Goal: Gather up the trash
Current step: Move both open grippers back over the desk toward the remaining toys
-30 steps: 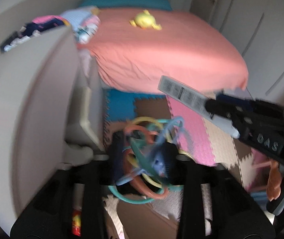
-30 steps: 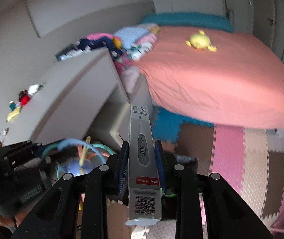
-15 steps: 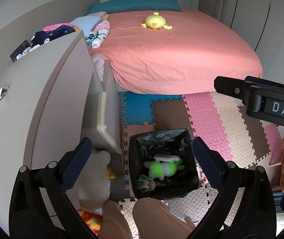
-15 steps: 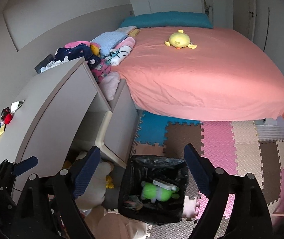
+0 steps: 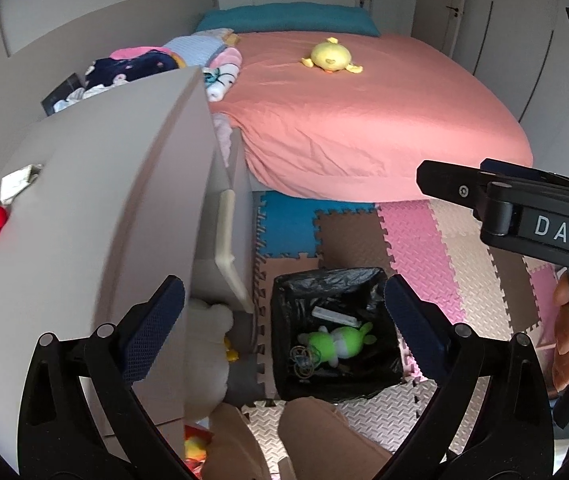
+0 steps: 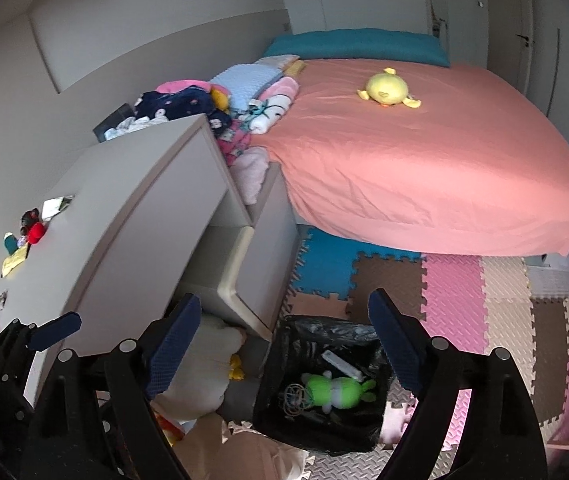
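Note:
A black-lined trash bin stands on the floor below both grippers. Inside lie a green plush toy, a white thermometer box and a coloured ring toy. My left gripper hangs above the bin, open and holding nothing. My right gripper is also above the bin, open, with nothing between its fingers. One of the right gripper's fingers reaches in at the right of the left wrist view.
A grey desk with small items on top stands left of the bin, and a white plush lies under it. A bed with a pink sheet and a yellow plush fills the back. Foam mats cover the floor. A person's knees show at the bottom.
The left gripper let go of the ring toy and the right gripper let go of the thermometer box. Both now lie in the bin. Both grippers opened wide and rose a little.

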`<state>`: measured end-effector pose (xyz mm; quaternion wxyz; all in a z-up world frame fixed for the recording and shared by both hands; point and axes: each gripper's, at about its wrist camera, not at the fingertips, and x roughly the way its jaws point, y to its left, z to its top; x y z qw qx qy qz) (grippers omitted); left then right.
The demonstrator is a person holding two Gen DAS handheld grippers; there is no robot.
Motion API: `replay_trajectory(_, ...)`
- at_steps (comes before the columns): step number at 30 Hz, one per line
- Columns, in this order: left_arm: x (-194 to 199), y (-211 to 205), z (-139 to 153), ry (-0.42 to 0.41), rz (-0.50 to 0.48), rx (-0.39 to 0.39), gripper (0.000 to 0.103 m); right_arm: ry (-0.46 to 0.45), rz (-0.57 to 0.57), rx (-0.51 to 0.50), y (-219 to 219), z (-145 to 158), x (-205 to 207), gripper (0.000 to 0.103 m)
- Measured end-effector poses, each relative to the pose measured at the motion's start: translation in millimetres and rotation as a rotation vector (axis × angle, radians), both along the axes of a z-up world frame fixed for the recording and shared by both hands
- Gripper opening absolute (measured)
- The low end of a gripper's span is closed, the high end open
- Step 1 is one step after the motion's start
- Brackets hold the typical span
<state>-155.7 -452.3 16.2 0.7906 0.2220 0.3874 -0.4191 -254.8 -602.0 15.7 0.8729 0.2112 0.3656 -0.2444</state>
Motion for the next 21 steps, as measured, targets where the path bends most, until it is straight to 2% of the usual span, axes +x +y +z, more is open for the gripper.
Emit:
replay_trajectory(8,36,50,23,-0.03,0.119,-0.022,0.097,-0.049,0.128,-0.018,44,22,42,0.086)
replay_trajectory(17,90,143,43,-0.099,0.358,-0.022,0.097,-0.065,0.308,-0.034,109,37,103,0.086)
replay_trajectory(21,108,182,46,-0.105,0.438,-0.049,0.097,-0.066,0.394,-0.048,141,38,130,0.086)
